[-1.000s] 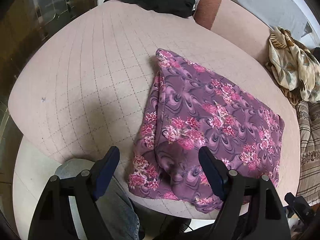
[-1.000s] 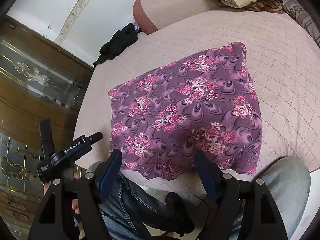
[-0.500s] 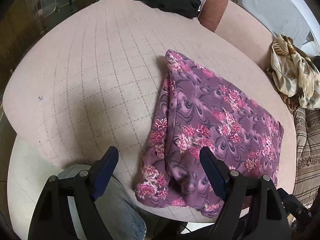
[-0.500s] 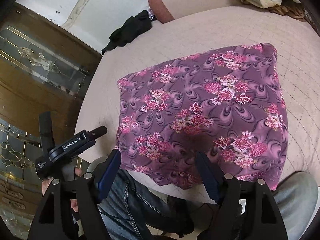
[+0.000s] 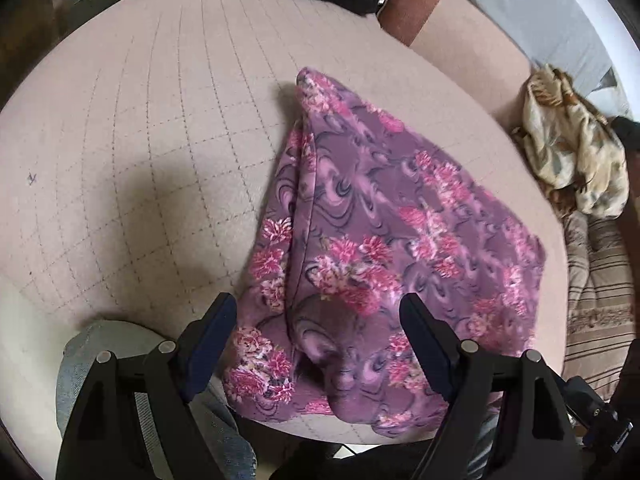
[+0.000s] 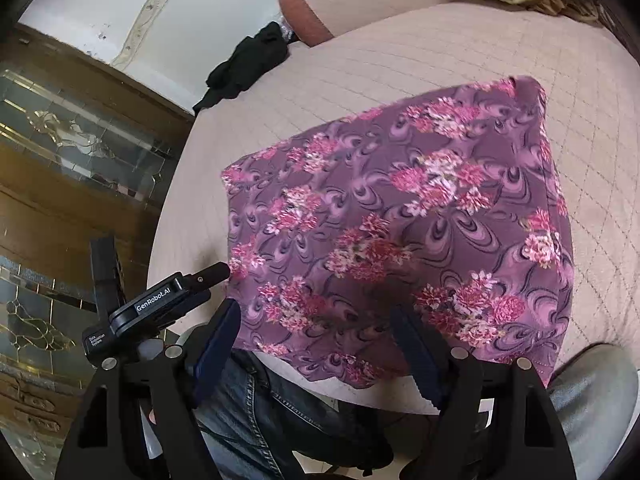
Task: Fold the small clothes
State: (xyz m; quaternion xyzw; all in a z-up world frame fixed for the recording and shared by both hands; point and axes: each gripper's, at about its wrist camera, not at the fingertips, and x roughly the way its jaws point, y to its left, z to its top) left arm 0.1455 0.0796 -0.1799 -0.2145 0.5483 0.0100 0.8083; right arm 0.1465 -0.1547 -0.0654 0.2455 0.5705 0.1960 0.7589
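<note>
While purple floral cloth [image 5: 384, 248] lies folded on quilted pink bed [image 5: 140, 140], near its front edge, both grippers hover above cloth's near hem. Left gripper [image 5: 320, 320]: fingers wide, nothing held. Right gripper [image 6: 316, 328]: fingers wide, nothing held. Black garment [image 6: 244, 68] at bed's far edge, well apart from cloth.
</note>
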